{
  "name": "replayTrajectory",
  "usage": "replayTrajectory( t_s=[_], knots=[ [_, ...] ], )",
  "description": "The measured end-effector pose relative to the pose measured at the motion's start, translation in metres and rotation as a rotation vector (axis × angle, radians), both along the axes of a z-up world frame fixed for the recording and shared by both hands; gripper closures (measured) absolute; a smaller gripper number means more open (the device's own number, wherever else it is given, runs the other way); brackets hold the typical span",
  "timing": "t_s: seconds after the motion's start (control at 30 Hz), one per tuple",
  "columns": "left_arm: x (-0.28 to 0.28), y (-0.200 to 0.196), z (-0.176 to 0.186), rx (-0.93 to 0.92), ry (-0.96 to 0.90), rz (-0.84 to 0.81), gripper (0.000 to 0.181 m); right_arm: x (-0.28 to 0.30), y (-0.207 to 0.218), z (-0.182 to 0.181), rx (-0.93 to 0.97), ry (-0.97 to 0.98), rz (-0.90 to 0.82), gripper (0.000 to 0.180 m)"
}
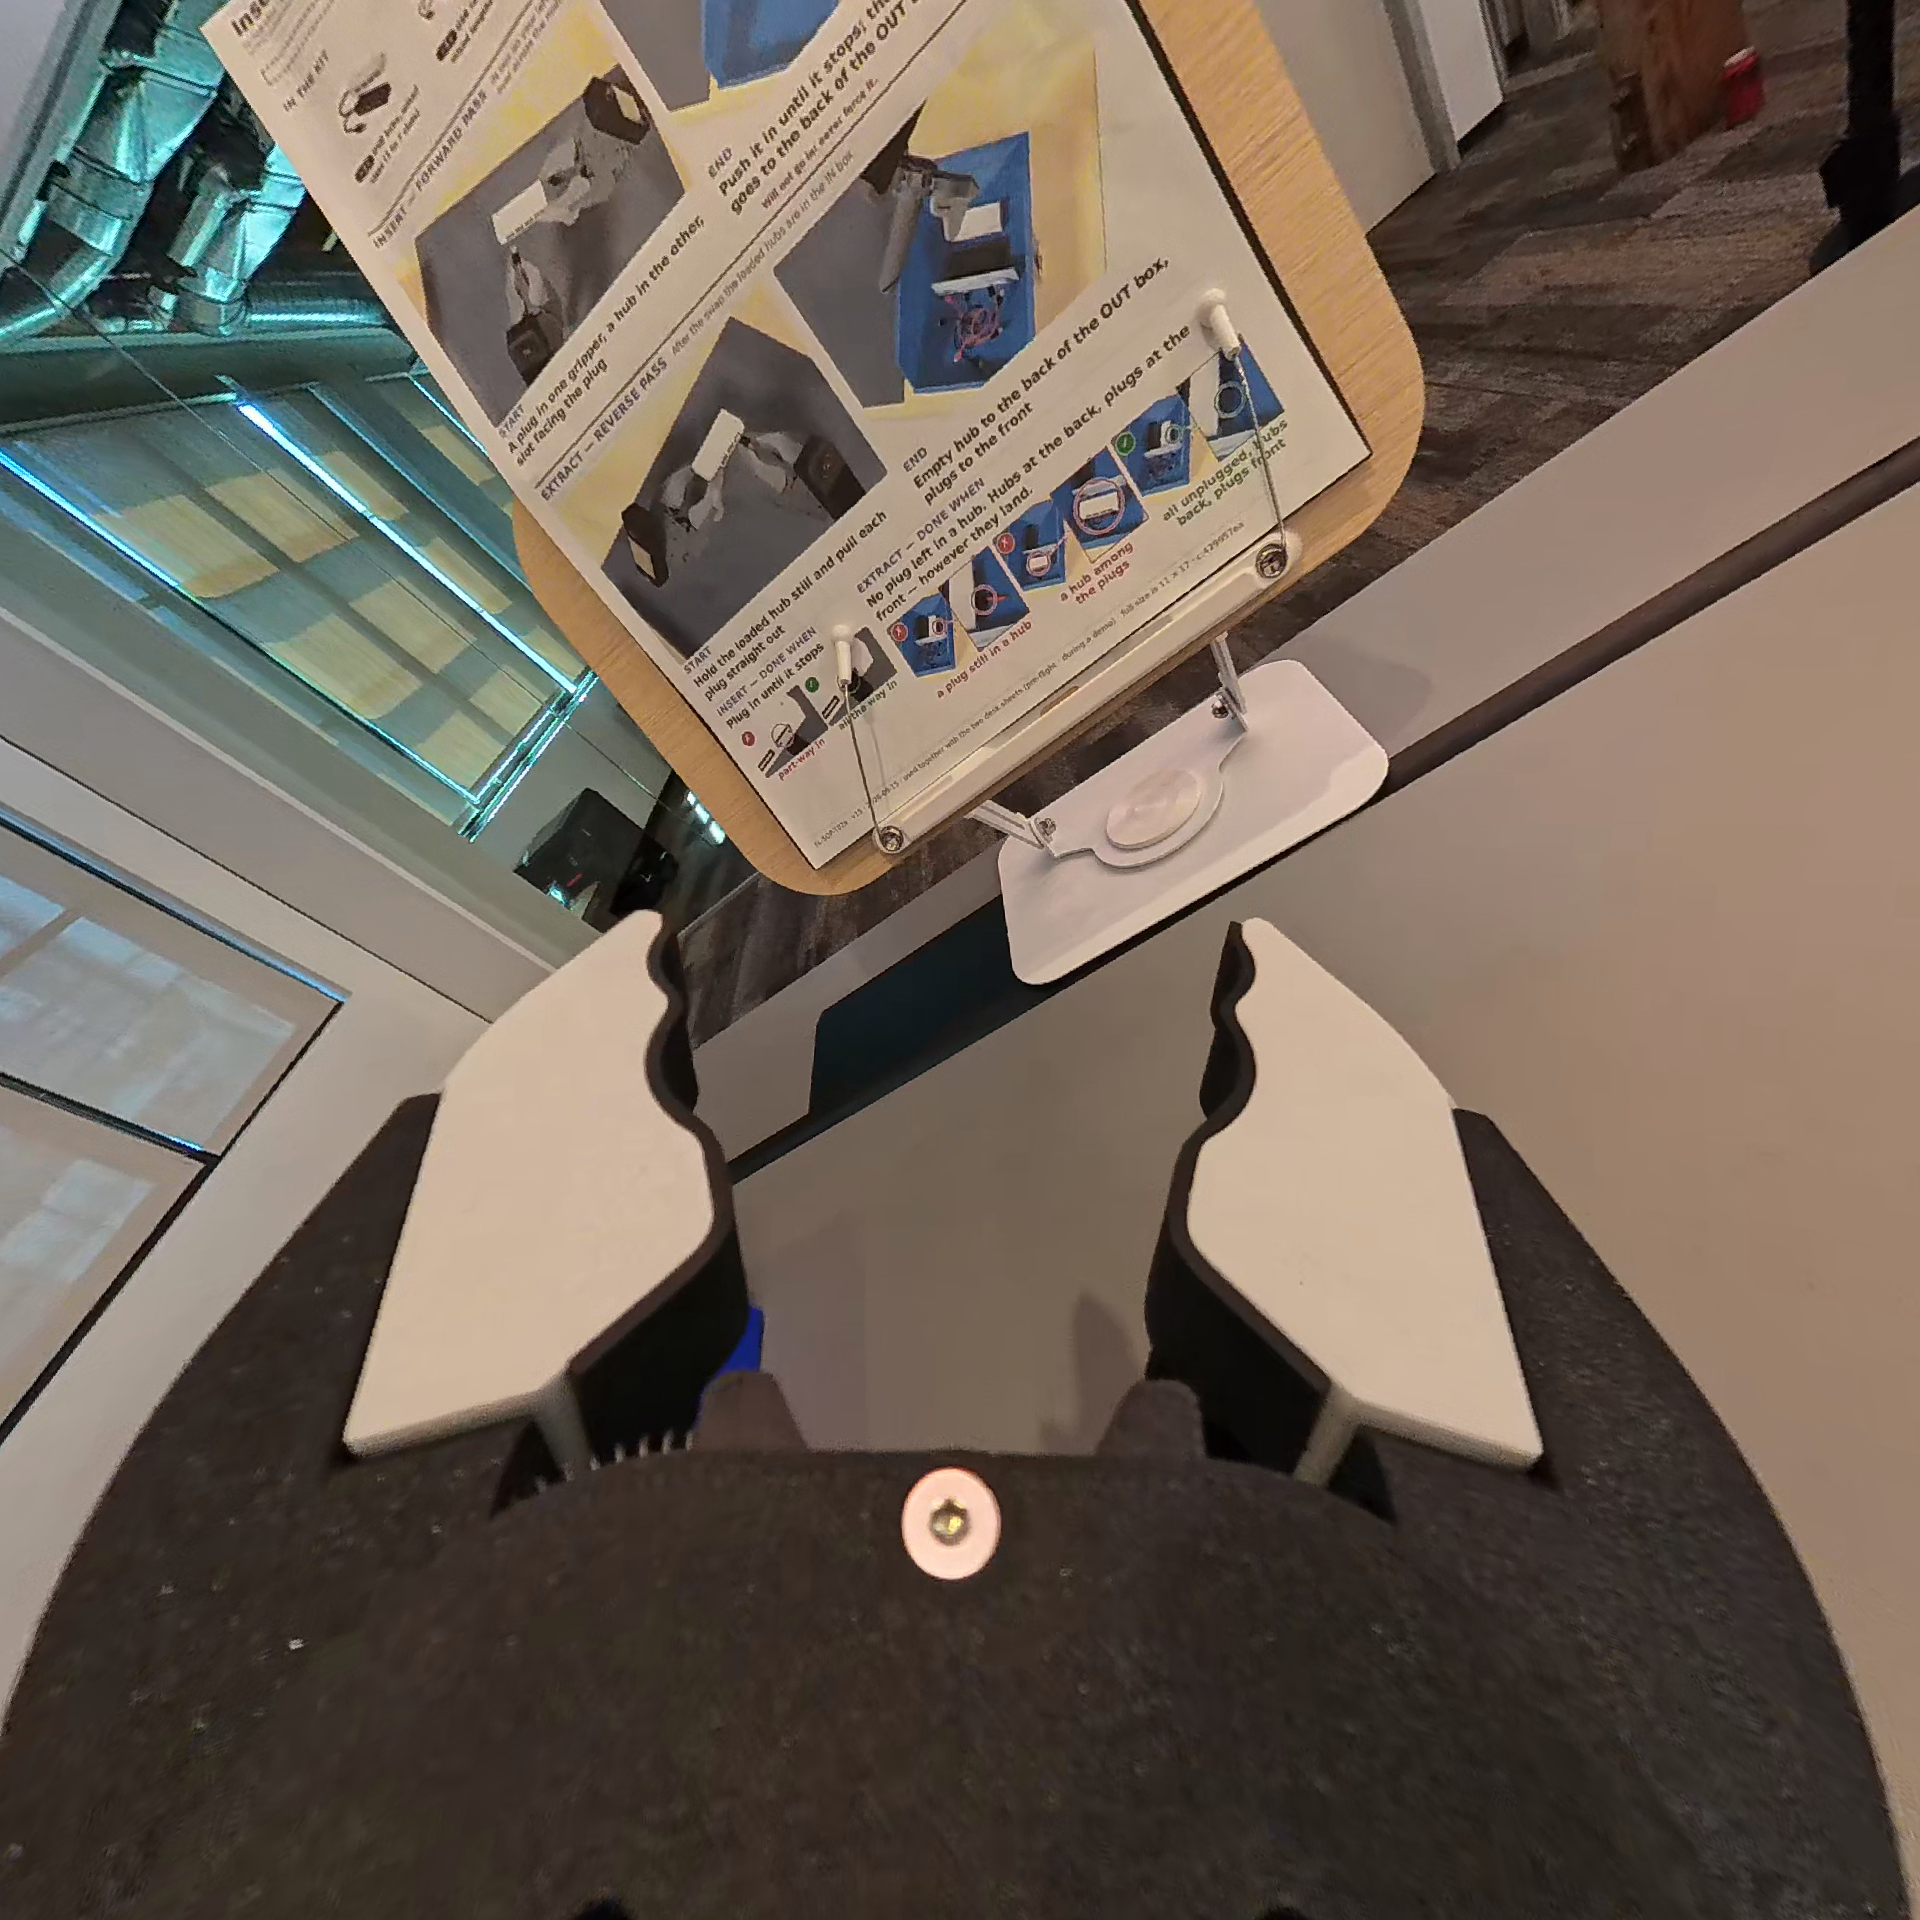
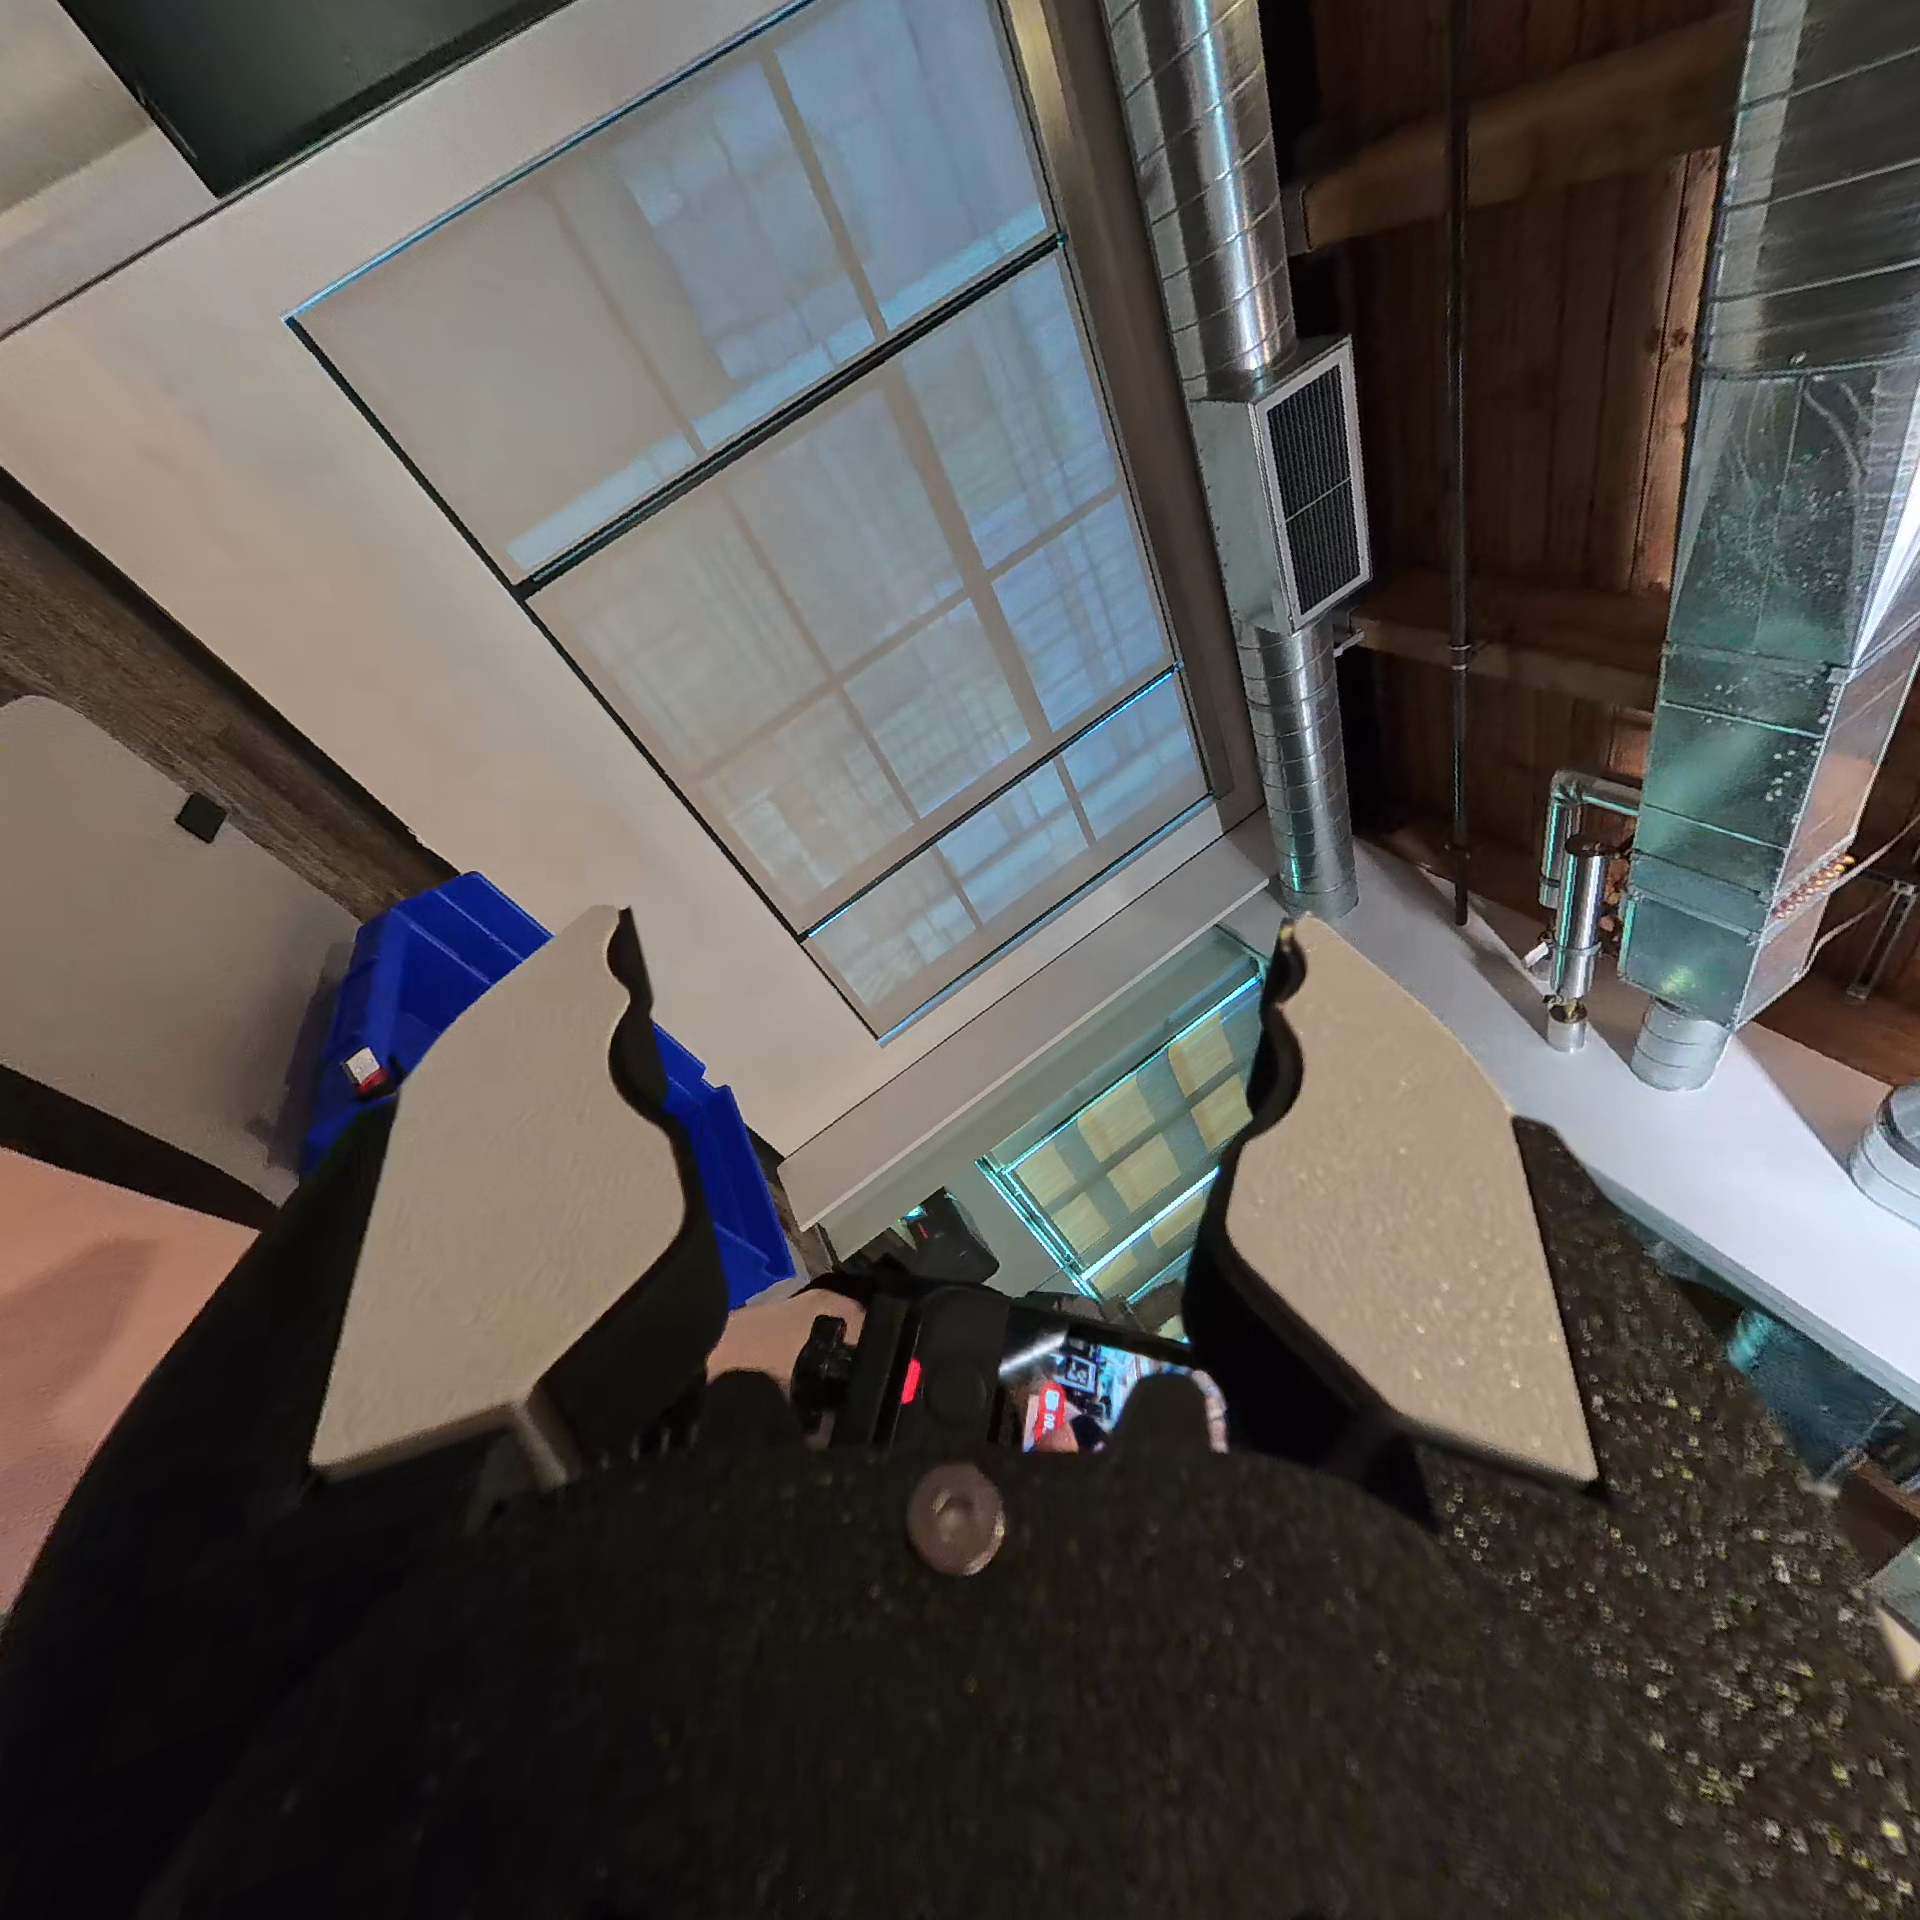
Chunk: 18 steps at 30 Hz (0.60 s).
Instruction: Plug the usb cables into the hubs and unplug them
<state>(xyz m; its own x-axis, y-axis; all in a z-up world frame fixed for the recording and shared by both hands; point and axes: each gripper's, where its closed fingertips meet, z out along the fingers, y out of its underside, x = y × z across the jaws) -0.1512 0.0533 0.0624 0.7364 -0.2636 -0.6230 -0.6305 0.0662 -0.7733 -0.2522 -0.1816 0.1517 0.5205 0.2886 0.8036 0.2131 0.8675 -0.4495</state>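
Observation:
No usb cable or hub shows in either view. My left gripper [image 1: 951, 945] is open and empty, held above the grey table [image 1: 1558, 1039] and pointing at an instruction sheet on a wooden stand [image 1: 883, 416]. My right gripper [image 2: 951, 935] is open and empty, tilted up toward a wall, a window and the ceiling. A blue bin [image 2: 447, 966] stands behind its left finger [image 2: 509, 1164]. Below the right gripper's fingers, a hand holds the other gripper's black handle [image 2: 925, 1361].
The stand's white base plate [image 1: 1195, 821] rests on the table just ahead of the left gripper. A dark seam [image 1: 1662, 592] runs across the table. Metal ducts [image 2: 1787, 520] and wooden ceiling boards fill the right wrist view's right side. There is about 25 cm between the tips of the two grippers.

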Motion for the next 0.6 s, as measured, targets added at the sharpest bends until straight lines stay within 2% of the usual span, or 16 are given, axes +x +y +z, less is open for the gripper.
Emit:
replayTrajectory(
  t_s=[0.17, 0.37, 0.6],
  knots=[
    [0.002, -0.001, -0.001, -0.002, 0.012, -0.002, 0.084, 0.001, 0.003, -0.001, -0.003, -0.008, -0.009, 0.069],
    [0.000, 0.000, 0.001, -0.007, -0.014, -0.013, 0.085, 0.017, -0.019, 0.025, 0.043, 0.048, 0.002, 0.071],
    [-0.010, 0.001, 0.009, -0.015, -0.075, -0.022, 0.085, 0.071, 0.005, 0.052, -0.026, 0.188, -0.074, 0.071]
  ],
)
